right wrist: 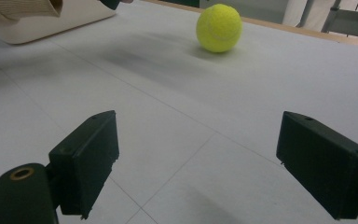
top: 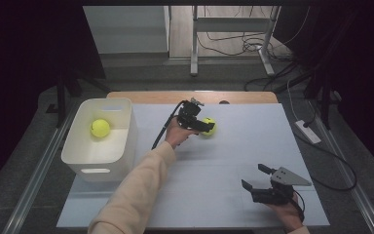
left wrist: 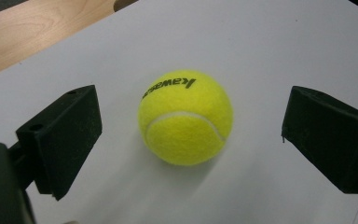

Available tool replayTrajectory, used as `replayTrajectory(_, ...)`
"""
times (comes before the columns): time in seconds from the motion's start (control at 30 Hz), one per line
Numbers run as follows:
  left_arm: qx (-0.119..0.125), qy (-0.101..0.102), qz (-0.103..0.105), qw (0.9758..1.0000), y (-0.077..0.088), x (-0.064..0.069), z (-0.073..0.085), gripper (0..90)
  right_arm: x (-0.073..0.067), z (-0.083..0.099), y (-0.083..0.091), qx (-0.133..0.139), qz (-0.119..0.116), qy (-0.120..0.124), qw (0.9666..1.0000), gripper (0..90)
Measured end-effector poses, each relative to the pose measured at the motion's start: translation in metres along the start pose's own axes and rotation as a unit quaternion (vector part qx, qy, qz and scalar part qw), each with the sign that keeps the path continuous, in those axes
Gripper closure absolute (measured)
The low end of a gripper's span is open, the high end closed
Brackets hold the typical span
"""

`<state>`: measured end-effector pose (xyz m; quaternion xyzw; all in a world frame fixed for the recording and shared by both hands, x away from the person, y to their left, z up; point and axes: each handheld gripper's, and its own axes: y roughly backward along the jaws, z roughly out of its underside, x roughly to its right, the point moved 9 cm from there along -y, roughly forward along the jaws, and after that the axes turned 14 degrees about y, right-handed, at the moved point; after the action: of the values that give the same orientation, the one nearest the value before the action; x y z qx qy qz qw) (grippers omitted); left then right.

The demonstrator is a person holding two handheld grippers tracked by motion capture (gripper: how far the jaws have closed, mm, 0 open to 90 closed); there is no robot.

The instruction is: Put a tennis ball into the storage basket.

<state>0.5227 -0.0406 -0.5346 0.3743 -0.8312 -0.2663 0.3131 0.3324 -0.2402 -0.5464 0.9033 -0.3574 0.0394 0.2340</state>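
A yellow tennis ball lies on the white table top near the back middle. My left gripper hangs just over it, jaws wide open. In the left gripper view the ball sits between the two black jaws with a gap on each side, untouched; left gripper. A second tennis ball rests inside the white bin at the left. My right gripper stands open near the front right with nothing between its fingers. In the right gripper view the first ball lies far ahead.
A wooden table edge runs along the back. Cables and a desk frame stand on the floor beyond. A power strip lies off the table's right side. The bin's wall and a cream sleeve show at upper left.
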Motion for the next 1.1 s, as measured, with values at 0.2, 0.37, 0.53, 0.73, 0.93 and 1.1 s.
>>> replayTrajectory(0.2,-0.006,-0.001,-0.004,1.0000,-0.009,0.000,0.002,5.5,0.001,0.001,0.000,-0.002,0.001,-0.001,1.0000,13.0)
replayTrajectory(0.37,-0.009,0.000,-0.003,1.0000,-0.013,0.000,0.002,5.5,0.001,0.001,0.000,-0.002,0.001,-0.001,1.0000,13.0)
replayTrajectory(0.53,-0.011,0.003,-0.003,0.9999,-0.019,-0.001,0.002,5.6,0.001,0.001,0.001,-0.002,0.001,-0.002,1.0000,13.0)
replayTrajectory(0.73,-0.016,0.001,-0.006,0.9998,-0.026,0.000,0.002,5.5,0.002,0.002,0.001,-0.002,0.002,-0.002,1.0000,13.1)
replayTrajectory(0.93,-0.021,0.001,-0.011,0.9997,-0.032,0.000,0.002,5.8,0.003,0.002,0.001,-0.003,0.003,-0.003,1.0000,13.1)
replayTrajectory(1.1,-0.028,0.009,-0.015,0.9995,-0.037,-0.004,0.004,6.9,0.003,0.002,0.002,-0.002,0.003,-0.004,1.0000,13.1)
